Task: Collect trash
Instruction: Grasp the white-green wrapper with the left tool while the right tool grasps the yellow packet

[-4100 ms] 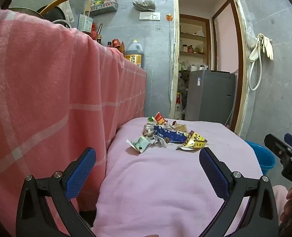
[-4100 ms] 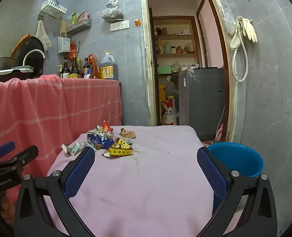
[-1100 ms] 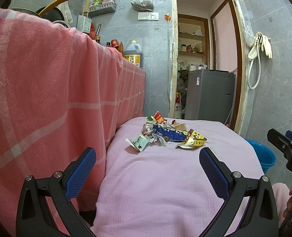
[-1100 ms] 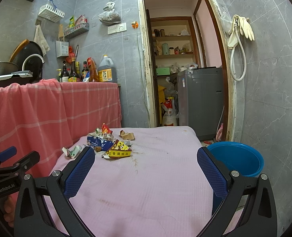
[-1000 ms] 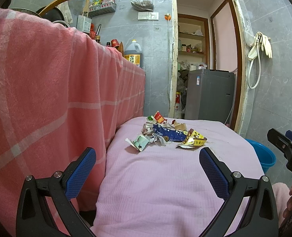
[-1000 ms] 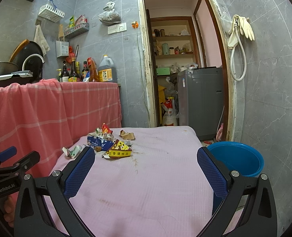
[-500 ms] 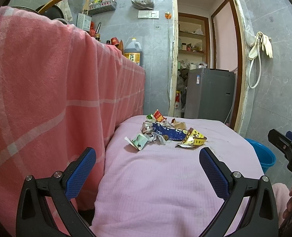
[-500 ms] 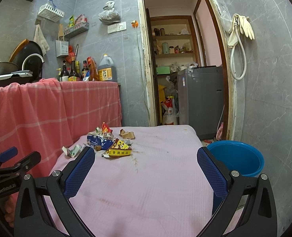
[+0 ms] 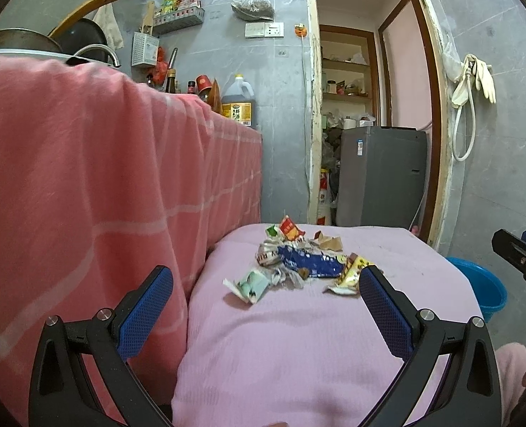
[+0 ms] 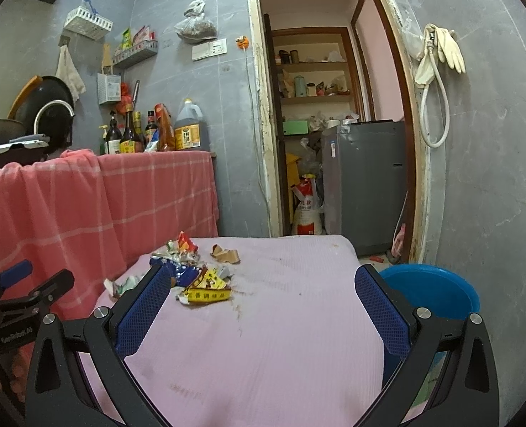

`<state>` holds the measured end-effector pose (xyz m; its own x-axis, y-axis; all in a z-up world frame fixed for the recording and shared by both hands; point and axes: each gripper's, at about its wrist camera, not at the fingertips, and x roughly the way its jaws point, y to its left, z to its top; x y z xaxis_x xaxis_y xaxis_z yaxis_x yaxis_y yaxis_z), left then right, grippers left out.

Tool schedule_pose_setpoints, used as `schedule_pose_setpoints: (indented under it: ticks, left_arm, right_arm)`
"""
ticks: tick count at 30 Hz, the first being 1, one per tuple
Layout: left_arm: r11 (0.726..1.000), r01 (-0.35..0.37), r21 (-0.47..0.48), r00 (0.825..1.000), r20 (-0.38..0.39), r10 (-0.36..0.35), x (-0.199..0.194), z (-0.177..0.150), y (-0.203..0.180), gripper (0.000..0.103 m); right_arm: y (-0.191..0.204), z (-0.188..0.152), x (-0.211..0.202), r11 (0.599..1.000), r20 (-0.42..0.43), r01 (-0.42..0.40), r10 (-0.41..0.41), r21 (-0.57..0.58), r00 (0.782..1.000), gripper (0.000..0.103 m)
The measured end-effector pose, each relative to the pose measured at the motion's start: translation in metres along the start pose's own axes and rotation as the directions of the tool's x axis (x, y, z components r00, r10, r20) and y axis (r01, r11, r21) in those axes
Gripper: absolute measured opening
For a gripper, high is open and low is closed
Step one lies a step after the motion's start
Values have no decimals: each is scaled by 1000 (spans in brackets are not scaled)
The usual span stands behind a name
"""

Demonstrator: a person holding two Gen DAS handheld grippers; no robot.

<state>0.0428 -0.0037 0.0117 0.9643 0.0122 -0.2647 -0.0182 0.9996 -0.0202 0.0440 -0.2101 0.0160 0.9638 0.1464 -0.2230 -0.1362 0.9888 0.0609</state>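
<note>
Both tools have moved closer to the trash lying on the pink worktop. Left tool and right tool are gaping wide, empty. Bucket is partly hiding behind the edge.

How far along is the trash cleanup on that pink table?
Nothing looks collected yet. The wrapper pile lies on the pink tablecloth. Both the left gripper and right gripper are open and empty, short of the pile. What shows of the blue bucket looks empty. All pieces remain to be picked up.
</note>
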Motion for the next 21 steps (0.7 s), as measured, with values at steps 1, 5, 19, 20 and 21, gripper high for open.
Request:
schedule_pose_setpoints:
  ticks: [1, 5, 19, 20, 21]
  left_arm:
    - [1000, -3, -3, 1000, -2, 3, 5, 2, 0, 102]
    - [1000, -20, 5, 1000, -14, 20, 27, 10, 4, 102]
    - [999, -49, -5, 960, -276, 46, 116, -7, 35, 102]
    - [999, -44, -5, 958, -284, 41, 119, -7, 34, 102]
    - [999, -41, -3, 956, -291, 38, 122, -8, 35, 102]
  right_arm:
    - [-1, 3, 5, 1000, -4, -1, 1, -2, 1000, 103]
    - [-7, 14, 26, 999, -26, -31, 32, 6, 999, 103]
    - [10, 6, 129, 972, -270, -235, 224, -9, 936, 89]
    - [13, 4, 133, 969, -283, -245, 232, -11, 931, 88]
    - [16, 1, 140, 965, -309, -262, 245, -11, 919, 87]
